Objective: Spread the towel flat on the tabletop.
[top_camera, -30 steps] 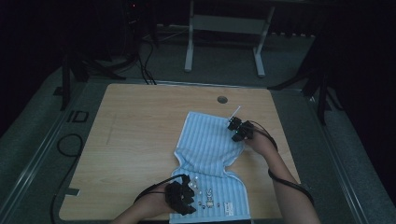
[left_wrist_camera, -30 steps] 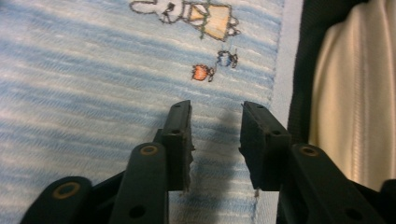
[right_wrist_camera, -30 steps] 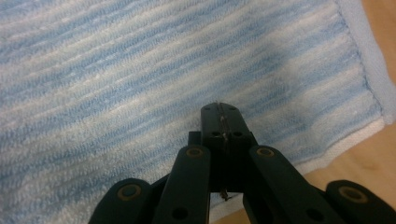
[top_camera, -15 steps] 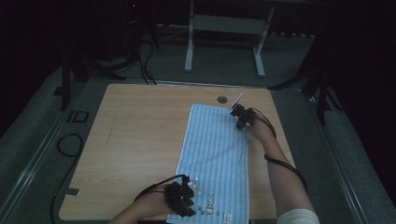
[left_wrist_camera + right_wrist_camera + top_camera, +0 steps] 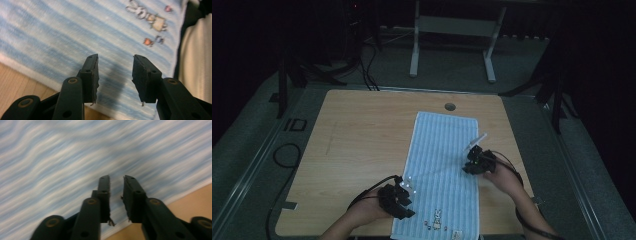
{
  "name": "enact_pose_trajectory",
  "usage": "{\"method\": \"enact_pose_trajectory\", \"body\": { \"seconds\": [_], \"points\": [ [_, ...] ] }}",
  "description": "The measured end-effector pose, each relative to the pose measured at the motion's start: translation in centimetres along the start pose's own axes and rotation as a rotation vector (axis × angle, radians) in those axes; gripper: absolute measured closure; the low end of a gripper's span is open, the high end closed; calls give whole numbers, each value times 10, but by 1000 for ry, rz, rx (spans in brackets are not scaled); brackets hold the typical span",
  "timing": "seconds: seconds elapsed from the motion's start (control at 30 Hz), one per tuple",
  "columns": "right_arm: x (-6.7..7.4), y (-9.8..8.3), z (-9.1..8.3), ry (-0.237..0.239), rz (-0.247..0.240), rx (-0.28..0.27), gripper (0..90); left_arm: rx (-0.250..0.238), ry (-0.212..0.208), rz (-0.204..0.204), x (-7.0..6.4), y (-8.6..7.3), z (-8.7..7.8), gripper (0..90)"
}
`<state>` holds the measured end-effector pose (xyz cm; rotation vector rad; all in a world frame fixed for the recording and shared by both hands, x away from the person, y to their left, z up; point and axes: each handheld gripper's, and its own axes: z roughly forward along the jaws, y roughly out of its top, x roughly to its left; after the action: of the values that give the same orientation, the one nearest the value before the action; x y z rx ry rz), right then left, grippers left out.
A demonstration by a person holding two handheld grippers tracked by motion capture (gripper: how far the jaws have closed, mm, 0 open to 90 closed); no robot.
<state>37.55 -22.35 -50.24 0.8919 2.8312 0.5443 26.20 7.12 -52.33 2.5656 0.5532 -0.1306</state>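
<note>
A light-blue striped towel (image 5: 444, 165) lies spread flat and lengthwise on the wooden table (image 5: 362, 130), with small embroidered figures (image 5: 437, 218) at its near end. My left gripper (image 5: 406, 189) hovers at the towel's near left edge. In the left gripper view its jaws have just been opening; the gripper (image 5: 115, 58) is open over the towel (image 5: 62, 32) with nothing between them. My right gripper (image 5: 474, 161) is at the towel's right edge, about halfway along. Its jaws have also just been opening; the gripper (image 5: 116, 178) shows a narrow empty gap above the blurred stripes (image 5: 75, 152).
A round cable hole (image 5: 450, 106) sits near the table's far edge, just beyond the towel. A white desk frame (image 5: 452, 30) and cables (image 5: 287, 155) are on the dark floor around the table. Bare wood stretches left of the towel.
The towel, bunched a second ago, was pulled out to the far edge and now lies flat. The right gripper let go and came back along the right edge. The left gripper barely moved.
</note>
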Motion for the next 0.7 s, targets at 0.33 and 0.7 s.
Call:
{"method": "enact_pose_trajectory", "body": {
  "seconds": [0.33,0.7],
  "points": [
    [17,-39,5,-1,-4,29,693,6,-38,28,-13,8,16,551],
    [-2,-47,0,13,25,62,683,15,-66,77,-30,21,26,542]
  ]
}}
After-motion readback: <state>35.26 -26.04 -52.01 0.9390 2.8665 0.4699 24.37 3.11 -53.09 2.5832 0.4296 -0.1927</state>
